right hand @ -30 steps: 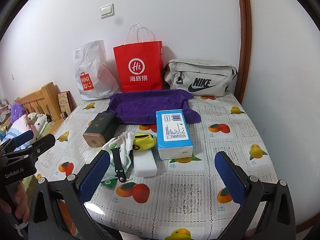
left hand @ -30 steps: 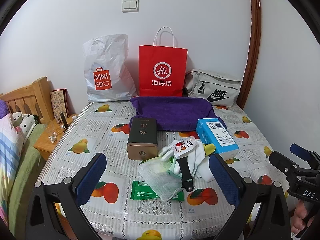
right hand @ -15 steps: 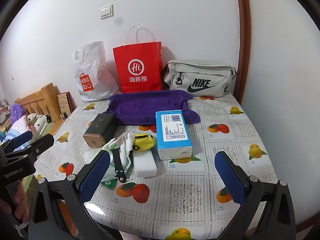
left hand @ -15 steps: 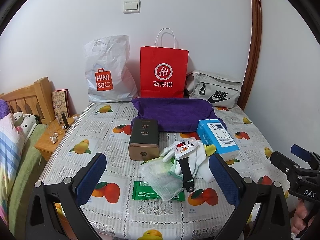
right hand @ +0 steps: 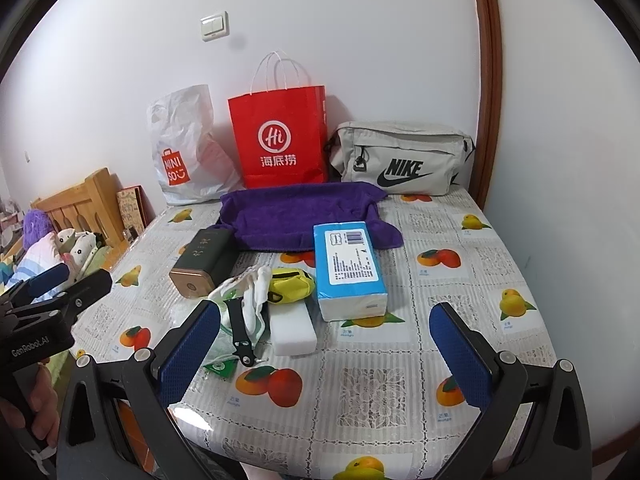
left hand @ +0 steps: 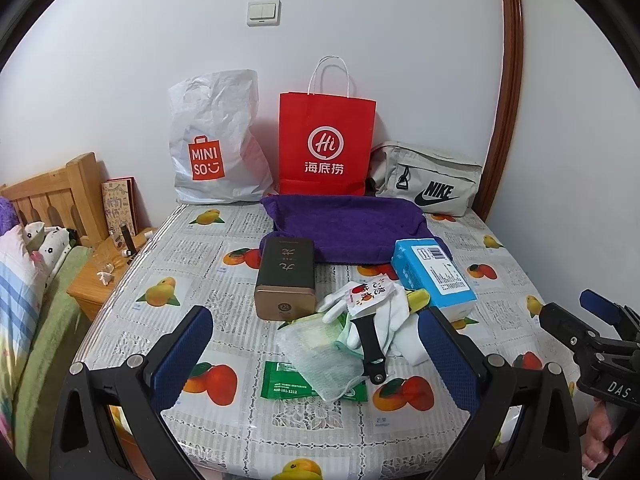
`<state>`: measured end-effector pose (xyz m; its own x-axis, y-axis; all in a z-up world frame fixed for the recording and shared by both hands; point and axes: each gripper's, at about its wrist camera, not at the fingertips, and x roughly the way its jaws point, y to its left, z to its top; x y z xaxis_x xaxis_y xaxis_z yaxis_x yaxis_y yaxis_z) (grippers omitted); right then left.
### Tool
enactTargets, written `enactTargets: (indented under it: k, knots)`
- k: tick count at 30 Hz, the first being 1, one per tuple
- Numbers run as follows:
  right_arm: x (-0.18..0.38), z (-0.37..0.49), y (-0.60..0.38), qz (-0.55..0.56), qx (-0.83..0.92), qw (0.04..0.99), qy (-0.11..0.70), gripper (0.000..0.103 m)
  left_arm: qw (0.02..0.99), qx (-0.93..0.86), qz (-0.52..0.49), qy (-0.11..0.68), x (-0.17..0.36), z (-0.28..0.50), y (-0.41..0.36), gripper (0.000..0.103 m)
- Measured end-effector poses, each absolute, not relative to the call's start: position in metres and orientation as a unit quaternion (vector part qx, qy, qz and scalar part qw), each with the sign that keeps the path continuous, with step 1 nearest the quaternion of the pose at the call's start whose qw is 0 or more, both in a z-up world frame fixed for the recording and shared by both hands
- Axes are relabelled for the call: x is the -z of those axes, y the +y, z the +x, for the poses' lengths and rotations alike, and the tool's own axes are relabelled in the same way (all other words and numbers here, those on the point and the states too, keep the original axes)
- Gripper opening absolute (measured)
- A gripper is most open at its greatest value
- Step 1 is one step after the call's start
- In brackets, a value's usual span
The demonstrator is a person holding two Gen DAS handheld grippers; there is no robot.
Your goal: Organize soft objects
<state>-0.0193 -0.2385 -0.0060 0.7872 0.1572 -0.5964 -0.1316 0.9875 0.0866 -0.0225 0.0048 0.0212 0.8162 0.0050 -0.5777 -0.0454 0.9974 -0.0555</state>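
A pile of small things lies mid-table: white gloves (left hand: 390,312), a mesh cloth (left hand: 320,354), a green wipes pack (left hand: 280,380), a black strap (left hand: 370,346), a yellow pouch (right hand: 290,284) and a white foam block (right hand: 292,330). A purple towel (left hand: 344,224) lies behind, also in the right wrist view (right hand: 296,212). A blue tissue pack (left hand: 434,274) is to the right. My left gripper (left hand: 316,354) is open and empty, held over the table's near edge. My right gripper (right hand: 326,350) is open and empty too, near the front edge.
A dark tin box (left hand: 286,278) lies left of the pile. A white Miniso bag (left hand: 212,152), a red paper bag (left hand: 326,148) and a grey Nike bag (left hand: 428,186) stand along the wall. A bed and wooden nightstand (left hand: 104,276) are to the left.
Both views have shifted slightly; the objects sit a little lower in the left wrist frame. Nothing on the table has moved.
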Motion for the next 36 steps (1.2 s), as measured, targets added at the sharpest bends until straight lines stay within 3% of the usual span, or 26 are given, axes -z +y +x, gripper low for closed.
enactTargets:
  k: [14,23,30,36]
  knots:
    - [0.019,-0.009,-0.238,0.03,-0.082,0.939,0.332,0.103,0.944,-0.017,-0.048,0.326,-0.002,-0.01,0.015,0.103]
    - [0.061,0.017,-0.228,0.033,-0.1,0.924,0.367,0.102,0.927,-0.039,-0.075,0.367,0.041,0.012,0.037,0.101]
    - [0.103,0.048,-0.213,0.015,-0.12,0.909,0.399,0.089,0.912,-0.047,-0.067,0.403,0.077,0.028,0.053,0.101]
    - [0.135,0.073,-0.203,0.009,-0.132,0.893,0.43,0.087,0.901,-0.045,-0.082,0.424,0.1,0.037,0.072,0.101]
